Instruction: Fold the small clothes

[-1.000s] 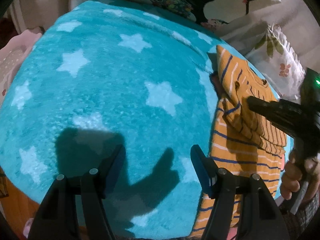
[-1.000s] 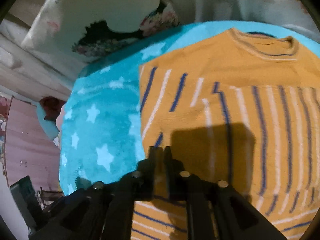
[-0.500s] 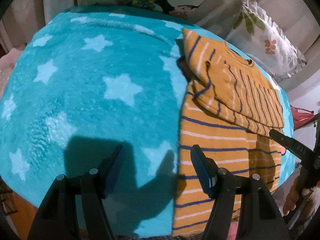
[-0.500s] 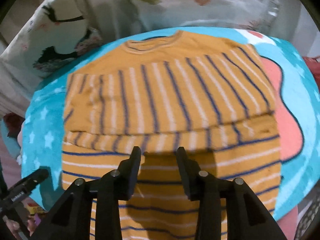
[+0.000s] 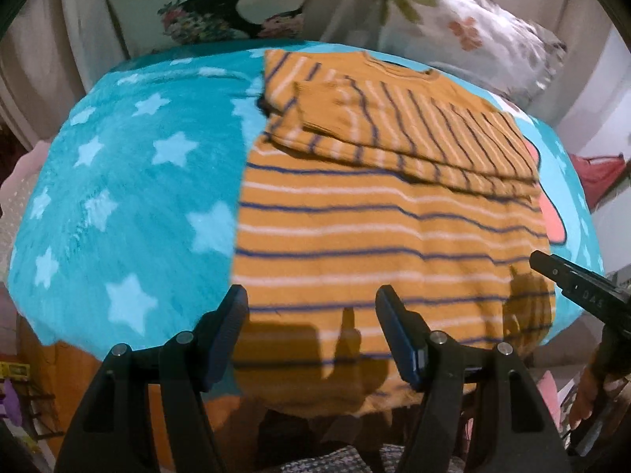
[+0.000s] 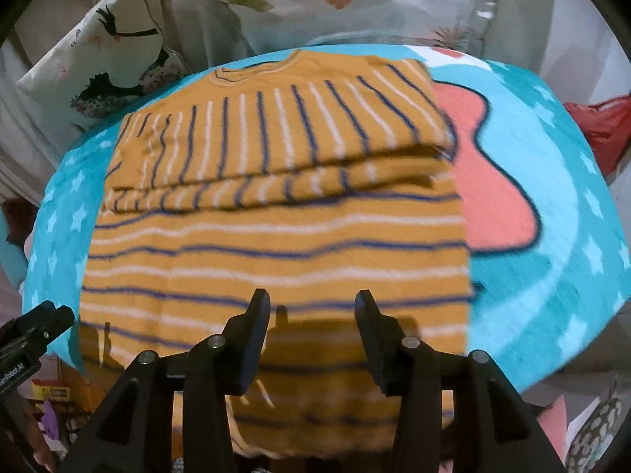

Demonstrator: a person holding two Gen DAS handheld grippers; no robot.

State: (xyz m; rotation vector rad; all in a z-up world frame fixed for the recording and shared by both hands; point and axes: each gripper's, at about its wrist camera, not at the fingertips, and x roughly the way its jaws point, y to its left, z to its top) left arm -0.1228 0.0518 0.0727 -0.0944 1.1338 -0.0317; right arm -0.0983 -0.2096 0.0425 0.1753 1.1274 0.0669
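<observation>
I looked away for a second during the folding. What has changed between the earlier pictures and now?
The right gripper, shut on the striped sweater a second ago, has let go, opened and drawn back to the near hem. The left gripper swung from over the blue star blanket to the sweater's near-left hem. The sleeves stay folded across the chest; the left gripper stays open.

teal star blanket (image 5: 130, 197), floral pillows (image 6: 347, 4)

Left gripper (image 5: 311, 331), fingers apart, hovers over the striped orange sweater's (image 5: 386, 236) near hem on a star-patterned blanket (image 5: 130, 197).
</observation>
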